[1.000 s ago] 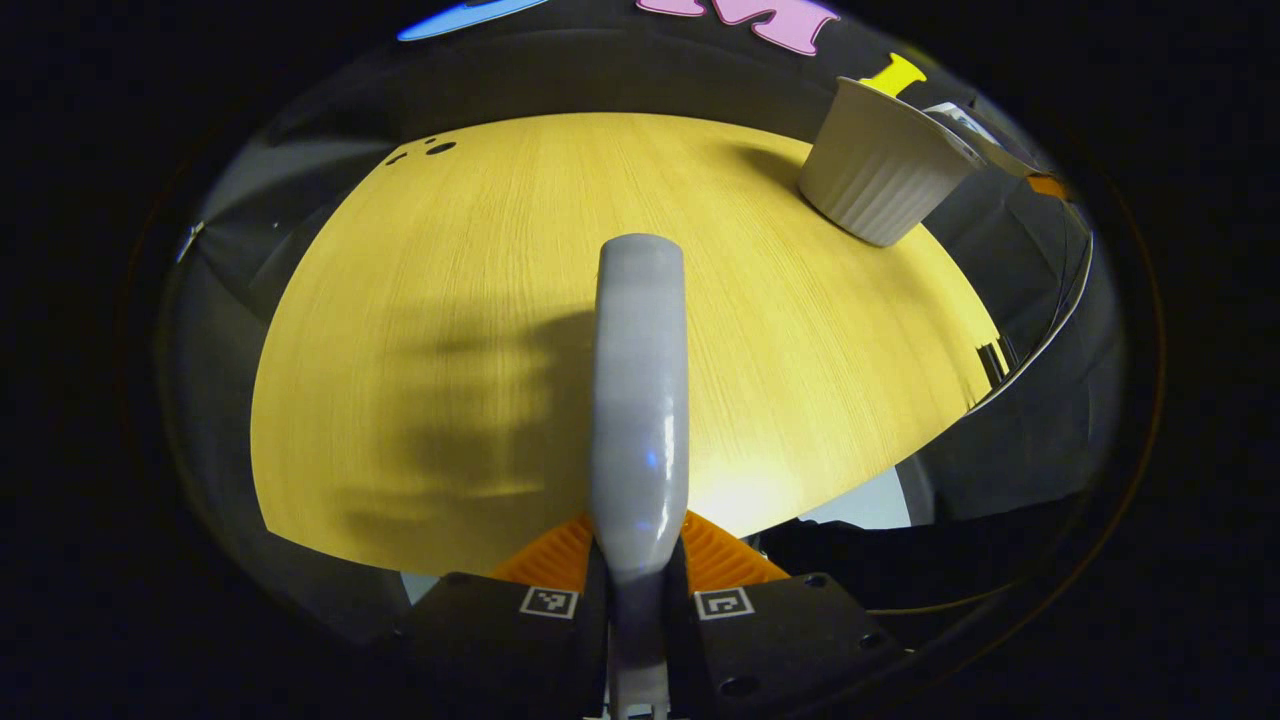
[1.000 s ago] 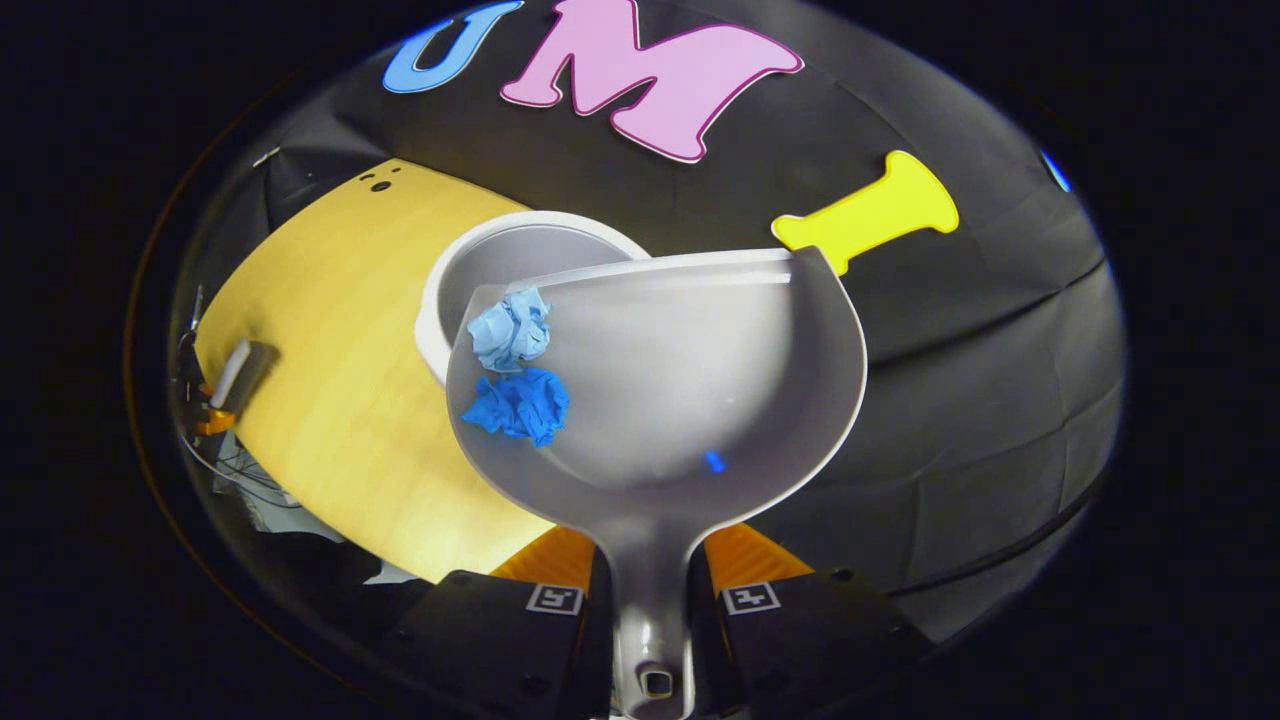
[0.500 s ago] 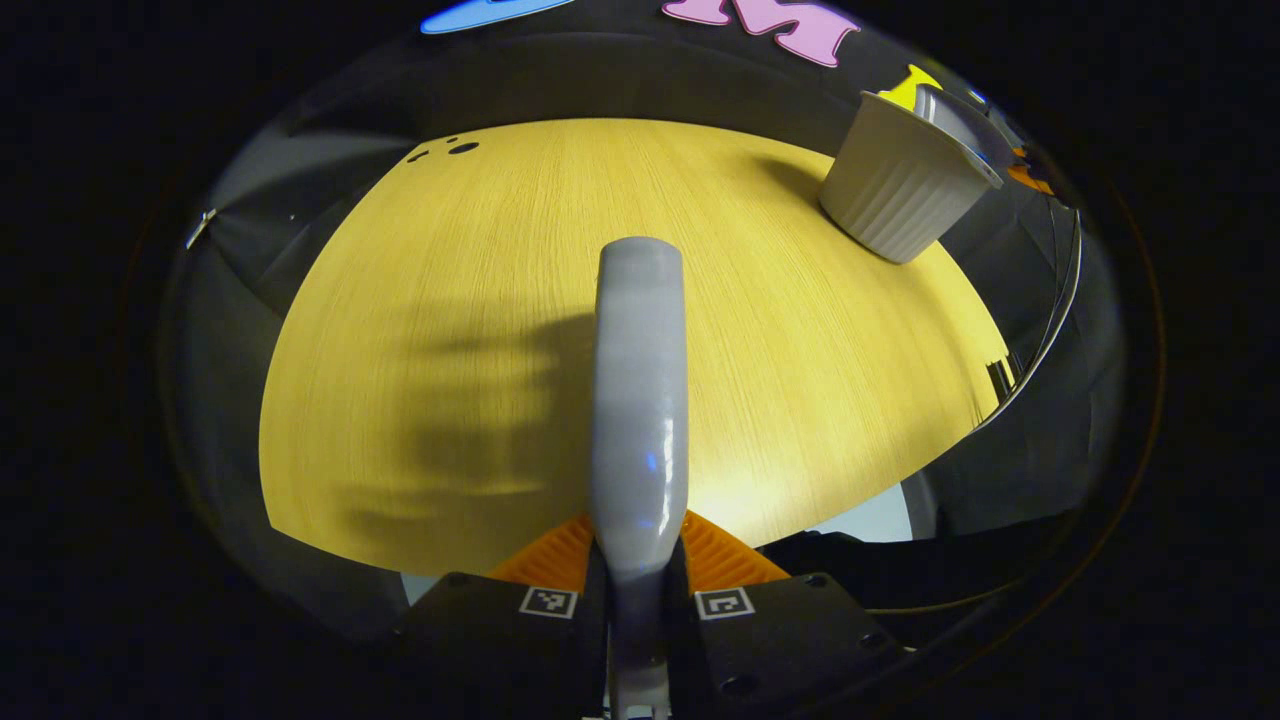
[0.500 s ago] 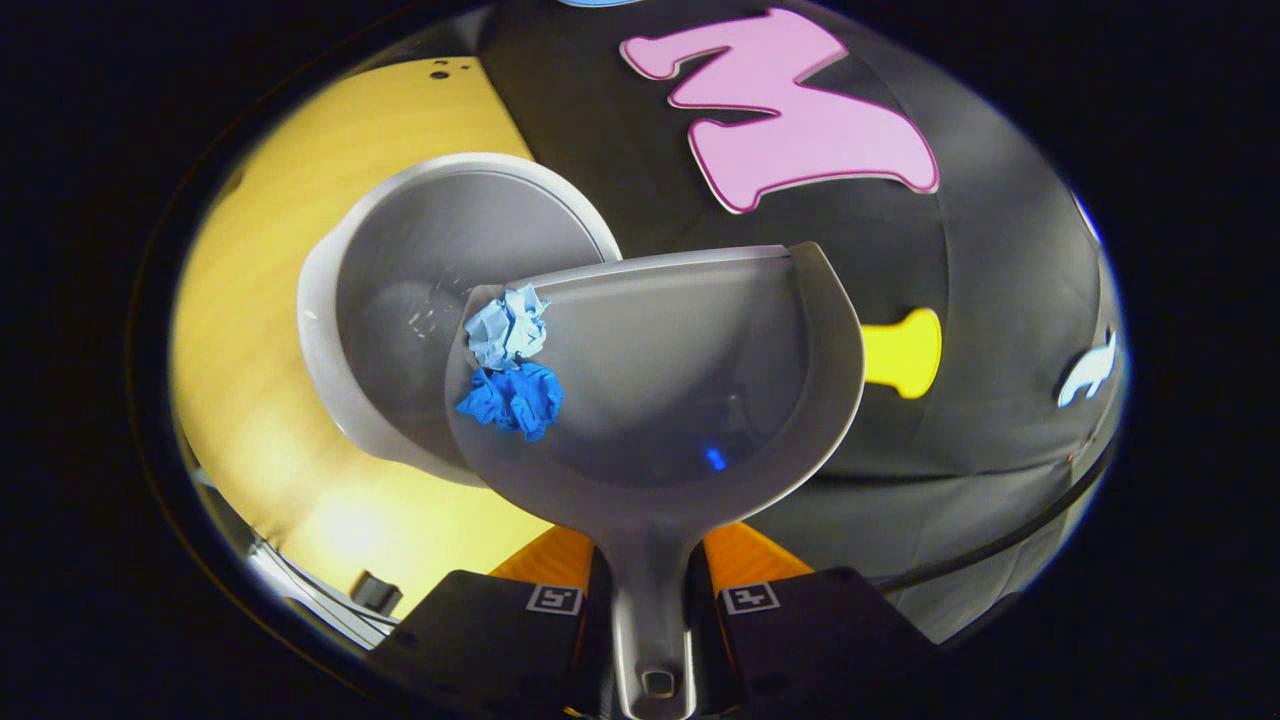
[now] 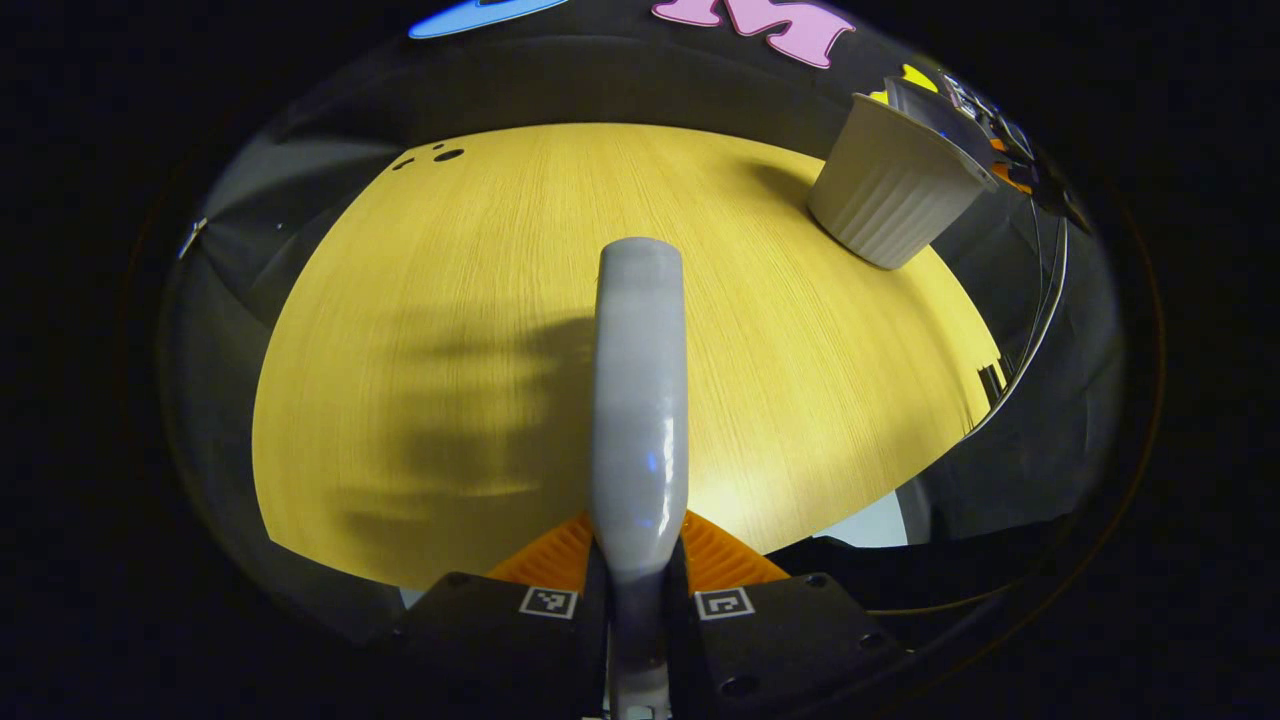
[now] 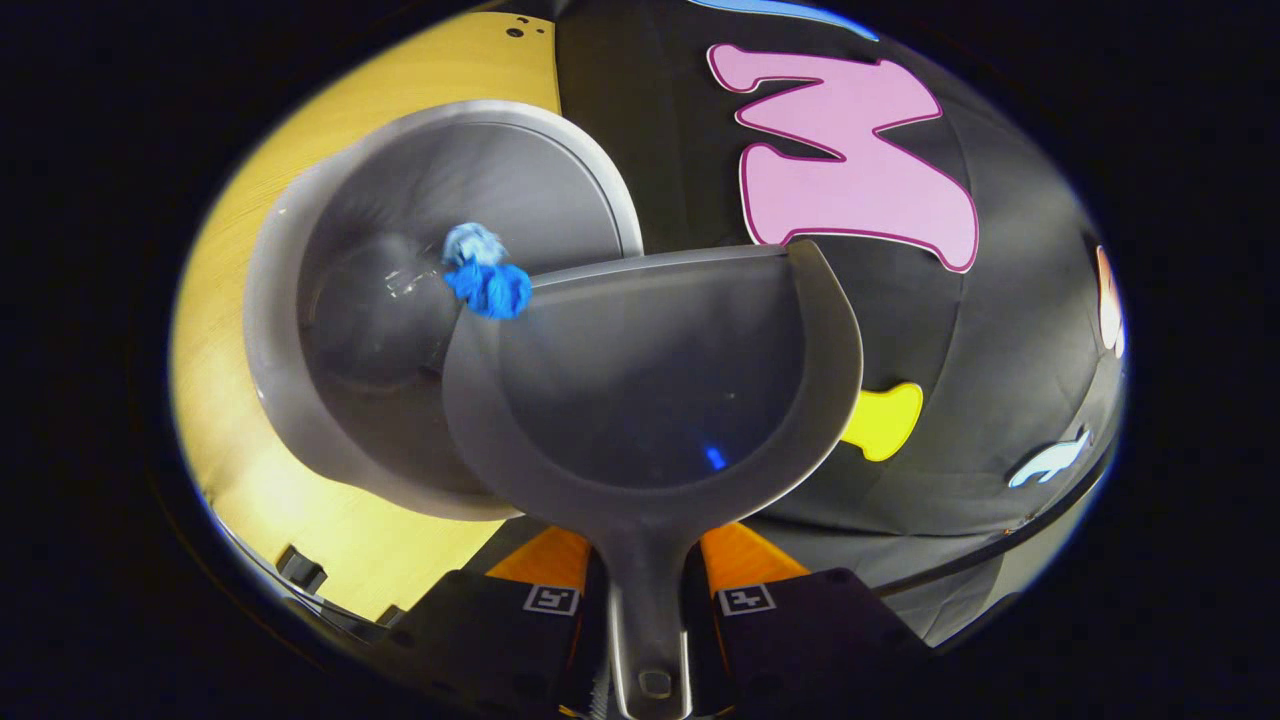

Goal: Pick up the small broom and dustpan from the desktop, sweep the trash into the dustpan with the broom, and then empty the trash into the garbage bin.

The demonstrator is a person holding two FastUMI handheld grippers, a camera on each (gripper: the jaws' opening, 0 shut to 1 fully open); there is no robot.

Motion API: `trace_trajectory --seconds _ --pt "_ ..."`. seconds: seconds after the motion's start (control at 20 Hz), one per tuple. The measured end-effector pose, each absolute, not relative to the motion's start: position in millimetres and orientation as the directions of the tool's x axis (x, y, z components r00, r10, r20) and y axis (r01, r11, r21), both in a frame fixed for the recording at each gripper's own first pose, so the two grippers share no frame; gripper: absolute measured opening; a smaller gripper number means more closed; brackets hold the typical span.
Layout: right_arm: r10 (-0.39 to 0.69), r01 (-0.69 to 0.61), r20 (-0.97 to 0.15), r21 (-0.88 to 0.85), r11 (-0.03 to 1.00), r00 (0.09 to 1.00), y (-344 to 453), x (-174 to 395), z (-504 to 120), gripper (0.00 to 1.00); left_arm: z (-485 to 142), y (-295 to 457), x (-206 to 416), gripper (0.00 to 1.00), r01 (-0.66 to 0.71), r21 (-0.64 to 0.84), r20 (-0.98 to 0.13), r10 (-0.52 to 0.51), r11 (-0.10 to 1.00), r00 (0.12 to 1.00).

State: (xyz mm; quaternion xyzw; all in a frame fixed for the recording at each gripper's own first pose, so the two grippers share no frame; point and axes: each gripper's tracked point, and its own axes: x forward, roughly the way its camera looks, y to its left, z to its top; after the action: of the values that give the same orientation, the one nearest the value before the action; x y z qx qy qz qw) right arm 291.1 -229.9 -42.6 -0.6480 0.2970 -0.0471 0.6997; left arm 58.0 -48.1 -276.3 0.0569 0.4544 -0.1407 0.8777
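My right gripper (image 6: 645, 600) is shut on the handle of the grey dustpan (image 6: 650, 390), which is tipped forward over the open white bin (image 6: 330, 420). Two crumpled paper balls, one light blue (image 6: 468, 241) and one dark blue (image 6: 495, 290), are at the pan's front left corner, over the bin's mouth. My left gripper (image 5: 640, 585) is shut on the grey broom handle (image 5: 640, 400), held above the wooden table (image 5: 450, 300). In the left gripper view the ribbed bin (image 5: 885, 195) stands at the table's far right, with the dustpan's edge (image 5: 935, 105) above its rim.
The booth's dark cloth wall rises right behind the bin (image 6: 1000, 320). Small dark holes (image 5: 440, 155) mark the table's far left. Cables (image 5: 1040, 300) hang past the table's right edge. The broom's shadow lies on the tabletop to the left of the handle.
The dustpan has tipped further over the bin, and both paper balls have slid from the pan's left side to its front corner. The left gripper with the broom has hardly moved.
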Motion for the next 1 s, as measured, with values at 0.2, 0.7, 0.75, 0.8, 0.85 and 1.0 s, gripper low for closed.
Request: trace_trajectory --seconds 0.2,0.7,0.75,0.8,0.85,1.0 --pt "-0.474 -0.253 -0.380 -0.916 0.311 0.794 -274 268 -31 0.35 -276 -47 60 0.29 0.298 -0.008 -0.808 -0.182 0.954 0.560" --pt "-0.405 0.106 -0.599 -0.470 0.876 0.691 -302 211 -30 0.35 -264 -34 74 0.31 0.224 -0.009 -0.767 -0.150 0.975 0.623" --pt "-0.378 0.122 -0.611 -0.418 0.900 0.695 -306 212 -32 0.35 -263 -36 74 0.31 0.218 -0.031 -0.767 -0.163 0.976 0.621" --pt "-0.343 0.144 -0.620 -0.349 0.926 0.705 -309 213 -34 0.35 -263 -36 75 0.29 0.210 -0.045 -0.767 -0.168 0.977 0.619" --pt "-0.314 0.172 -0.624 -0.278 0.945 0.716 -316 209 -27 0.35 -262 -34 76 0.31 0.203 -0.047 -0.767 -0.166 0.978 0.620" --pt "-0.228 0.207 -0.623 -0.107 0.973 0.748 -319 213 -24 0.35 -263 -18 83 0.25 0.187 -0.012 -0.762 -0.130 0.982 0.634"
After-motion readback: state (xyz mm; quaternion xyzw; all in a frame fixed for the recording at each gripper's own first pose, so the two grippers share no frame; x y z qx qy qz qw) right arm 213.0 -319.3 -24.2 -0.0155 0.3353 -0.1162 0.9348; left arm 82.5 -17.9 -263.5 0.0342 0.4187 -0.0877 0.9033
